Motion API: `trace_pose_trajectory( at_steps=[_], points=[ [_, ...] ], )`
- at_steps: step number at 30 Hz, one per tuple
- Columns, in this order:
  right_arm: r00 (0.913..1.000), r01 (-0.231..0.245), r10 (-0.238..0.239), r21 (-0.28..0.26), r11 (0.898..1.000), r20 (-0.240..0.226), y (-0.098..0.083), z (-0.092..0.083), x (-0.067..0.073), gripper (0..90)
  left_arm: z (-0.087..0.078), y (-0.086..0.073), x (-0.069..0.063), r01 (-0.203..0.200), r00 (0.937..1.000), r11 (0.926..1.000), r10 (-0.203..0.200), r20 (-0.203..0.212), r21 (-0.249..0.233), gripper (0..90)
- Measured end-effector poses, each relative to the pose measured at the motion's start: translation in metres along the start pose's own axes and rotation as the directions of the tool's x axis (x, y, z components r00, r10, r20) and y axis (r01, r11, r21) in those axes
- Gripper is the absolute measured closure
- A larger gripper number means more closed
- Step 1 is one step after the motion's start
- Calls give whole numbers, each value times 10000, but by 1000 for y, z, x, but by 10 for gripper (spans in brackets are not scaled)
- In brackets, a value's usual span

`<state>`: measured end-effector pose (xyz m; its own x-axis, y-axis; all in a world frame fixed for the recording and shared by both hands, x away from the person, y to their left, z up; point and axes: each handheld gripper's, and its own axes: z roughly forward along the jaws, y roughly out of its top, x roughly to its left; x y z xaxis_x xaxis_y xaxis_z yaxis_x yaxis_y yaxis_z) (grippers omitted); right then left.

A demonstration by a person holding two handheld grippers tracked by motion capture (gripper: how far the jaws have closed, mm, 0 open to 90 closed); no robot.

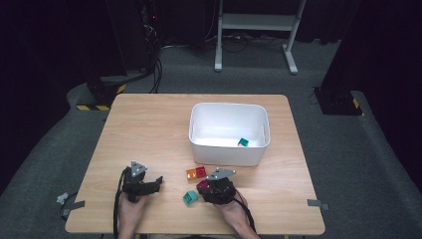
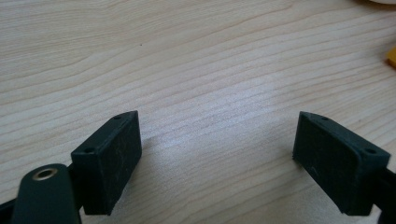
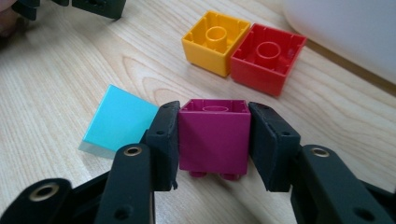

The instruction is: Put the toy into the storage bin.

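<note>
Pinching the magenta hollow plastic brick (image 3: 213, 137) by its two flat side walls, the right tool (image 3: 214, 142) holds something light, rigid, slightly slick; left tool (image 2: 217, 161) spread.

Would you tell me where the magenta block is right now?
The magenta block sits between the right tongs, beside the turquoise block, below the orange block.
</note>
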<state>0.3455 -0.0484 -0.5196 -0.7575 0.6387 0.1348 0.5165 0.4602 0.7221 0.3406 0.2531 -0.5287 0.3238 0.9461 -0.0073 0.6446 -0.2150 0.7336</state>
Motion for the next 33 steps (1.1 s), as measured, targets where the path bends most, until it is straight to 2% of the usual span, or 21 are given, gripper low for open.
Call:
trace_pose_trajectory(
  at_steps=[10, 14, 33],
  points=[
    [9992, 330, -329, -50, 9994, 230, 0, -2, 1, 590, 0, 0, 0, 0, 10000, 10000, 0, 6, -4, 155],
    [9995, 215, -214, -31, 9998, 242, 0, -3, 0, 590, 0, 0, 0, 0, 10000, 10000, 0, 5, -3, 155],
    [9991, 317, -312, -195, 9993, 280, 1, -17, -5, 591, 0, 0, 0, 1, 10000, 10000, -1, 4, 0, 155]
  ],
)
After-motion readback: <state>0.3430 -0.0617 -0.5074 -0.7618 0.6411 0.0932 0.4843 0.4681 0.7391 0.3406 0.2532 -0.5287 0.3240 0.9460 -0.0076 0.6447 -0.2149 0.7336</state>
